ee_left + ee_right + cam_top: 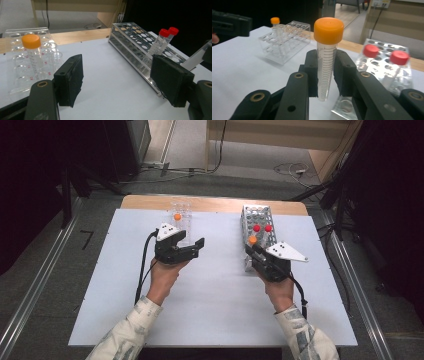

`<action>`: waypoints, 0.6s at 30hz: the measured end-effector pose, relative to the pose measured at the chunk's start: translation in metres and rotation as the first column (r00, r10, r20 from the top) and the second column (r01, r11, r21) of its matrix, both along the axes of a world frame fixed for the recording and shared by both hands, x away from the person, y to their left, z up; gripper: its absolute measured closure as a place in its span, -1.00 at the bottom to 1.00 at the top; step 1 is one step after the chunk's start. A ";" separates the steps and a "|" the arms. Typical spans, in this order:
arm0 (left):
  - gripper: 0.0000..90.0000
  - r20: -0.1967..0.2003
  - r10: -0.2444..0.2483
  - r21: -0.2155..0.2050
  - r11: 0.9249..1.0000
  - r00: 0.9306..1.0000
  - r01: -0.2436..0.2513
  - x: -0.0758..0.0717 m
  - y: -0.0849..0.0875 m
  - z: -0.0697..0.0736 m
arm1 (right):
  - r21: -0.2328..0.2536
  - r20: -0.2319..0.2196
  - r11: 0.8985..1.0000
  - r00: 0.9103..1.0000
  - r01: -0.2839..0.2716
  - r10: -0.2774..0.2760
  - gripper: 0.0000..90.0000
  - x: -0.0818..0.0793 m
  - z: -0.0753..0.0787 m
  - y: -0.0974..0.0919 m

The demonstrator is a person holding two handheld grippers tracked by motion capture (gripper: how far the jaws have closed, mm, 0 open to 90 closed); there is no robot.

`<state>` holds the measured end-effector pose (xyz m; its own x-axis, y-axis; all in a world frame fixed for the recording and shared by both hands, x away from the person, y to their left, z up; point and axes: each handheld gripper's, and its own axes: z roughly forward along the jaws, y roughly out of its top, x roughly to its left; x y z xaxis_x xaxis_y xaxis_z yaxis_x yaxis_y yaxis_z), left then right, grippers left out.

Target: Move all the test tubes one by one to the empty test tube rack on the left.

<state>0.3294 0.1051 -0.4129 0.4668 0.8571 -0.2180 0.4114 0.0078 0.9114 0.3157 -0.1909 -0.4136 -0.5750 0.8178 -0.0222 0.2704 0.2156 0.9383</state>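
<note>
Here: white table on grey floor | left gripper released | right gripper grasping orange-capped tube

White-topped table with a wooden far edge. Resting on it: a clear plastic tube rack, apparently far-left, and a metal perforated rack at right.

Left tongs agape, right tongs clamped
</note>
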 end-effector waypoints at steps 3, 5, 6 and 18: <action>-0.39 0.004 -0.011 -0.003 1.000 1.000 0.011 -0.002 -0.002 0.002 | 0.006 0.001 1.000 1.000 -0.030 0.030 0.59 -0.002 -0.003 0.008; -0.39 0.005 -0.020 -0.006 1.000 1.000 0.020 -0.003 -0.004 0.003 | 0.005 -0.007 0.999 0.999 -0.044 0.044 0.59 -0.002 -0.006 0.013; -0.39 0.008 -0.025 -0.006 1.000 1.000 0.026 -0.004 -0.006 0.003 | 0.005 -0.013 0.999 0.999 -0.051 0.051 0.59 -0.002 -0.007 0.015; -0.29 0.016 -0.125 -0.011 0.992 0.992 0.125 -0.014 -0.025 0.008 | -0.041 -0.047 0.993 0.993 -0.109 0.107 0.59 0.000 -0.021 0.043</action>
<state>0.3156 0.0805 -0.4044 0.5733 0.7893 -0.2200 0.3960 -0.0318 0.9177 0.3153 -0.1478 -0.4350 -0.6608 0.7500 -0.0283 0.2850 0.2856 0.9150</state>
